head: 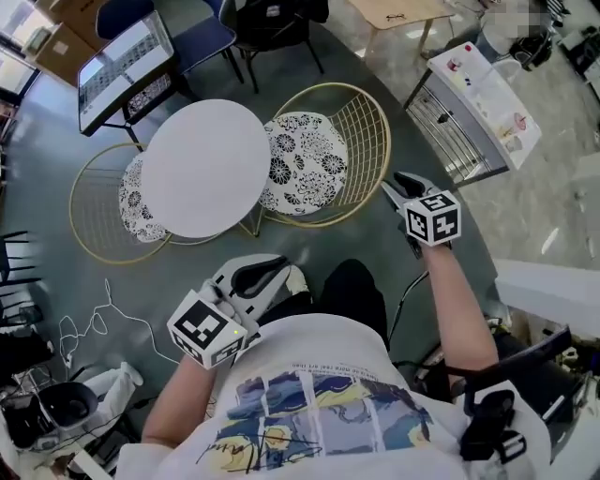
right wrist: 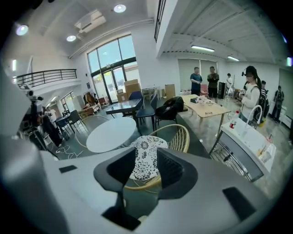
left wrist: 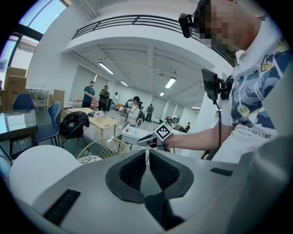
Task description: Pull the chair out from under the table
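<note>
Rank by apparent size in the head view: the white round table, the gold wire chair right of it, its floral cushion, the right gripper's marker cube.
1. white round table and gold wire chair: about alike, not ranked apart.
2. floral cushion, partly under the table.
3. marker cube, smallest although nearest the camera.

wire chairs [head: 370,131] [head: 89,220]: 2 — one either side of centre | floral cushions [head: 305,159] [head: 139,202]: 2 | round white table [head: 206,169]: 1, centre | glass-topped table [head: 122,61]: 1, upper left | wooden table [head: 398,11]: 1, top edge | white cart [head: 487,94]: 1, upper right | left gripper [head: 286,274] + right gripper [head: 386,187] — 2
</note>
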Available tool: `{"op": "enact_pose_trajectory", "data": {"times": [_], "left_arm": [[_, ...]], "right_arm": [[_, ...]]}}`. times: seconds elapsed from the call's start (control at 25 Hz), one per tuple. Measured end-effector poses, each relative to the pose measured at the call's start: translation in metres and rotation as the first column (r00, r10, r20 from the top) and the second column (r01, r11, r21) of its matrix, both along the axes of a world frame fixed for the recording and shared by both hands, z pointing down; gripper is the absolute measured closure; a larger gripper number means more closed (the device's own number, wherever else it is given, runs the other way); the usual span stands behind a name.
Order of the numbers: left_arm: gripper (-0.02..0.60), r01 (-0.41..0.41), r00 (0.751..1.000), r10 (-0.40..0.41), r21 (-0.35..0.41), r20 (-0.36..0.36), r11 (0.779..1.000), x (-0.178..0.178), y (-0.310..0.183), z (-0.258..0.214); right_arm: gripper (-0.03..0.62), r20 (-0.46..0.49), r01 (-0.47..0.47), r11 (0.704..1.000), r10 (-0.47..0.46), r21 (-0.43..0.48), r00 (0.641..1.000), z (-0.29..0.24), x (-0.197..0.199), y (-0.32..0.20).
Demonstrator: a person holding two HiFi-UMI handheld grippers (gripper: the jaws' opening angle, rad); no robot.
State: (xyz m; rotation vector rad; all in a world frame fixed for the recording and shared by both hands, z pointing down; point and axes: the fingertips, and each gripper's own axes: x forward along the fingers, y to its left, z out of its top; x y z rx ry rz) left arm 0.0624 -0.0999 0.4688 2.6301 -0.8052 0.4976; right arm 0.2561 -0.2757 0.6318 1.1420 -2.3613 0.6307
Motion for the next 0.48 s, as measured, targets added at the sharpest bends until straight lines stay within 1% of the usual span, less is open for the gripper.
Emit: {"op": "enact_pose_trajectory", "data": {"times": [0.08,0.16,0.32,0.48], "left_arm": [[0.571,0.045,0.999,-0.045,0.006,0.007,0.999,0.007,0.016,0.023],[0.571,0.090,0.996,-0.090,-0.010,0.018,0.996,0.011,0.015,0.027],[0.571,0.178,0.984,-0.177,-0.011,0.034,0.984,0.027,-0.012,0.020],[0.571,0.228,0.971,-0.226,-0.011,0.075,0.974,0.040,-0.037,0.021]], "right_arm": [[0.462,-0.017,-0.017,0.999,0.016,-0.032,1.000,0.045,0.020,-0.006],[0.457,-0.023,-0.044,0.995,0.042,-0.088,0.999,0.074,0.035,-0.022],[0.442,0.003,-0.113,0.974,0.116,-0.198,0.993,0.115,0.057,-0.078],[0.441,0.005,-0.119,0.948,0.126,-0.296,0.992,0.158,0.055,-0.122]]}}
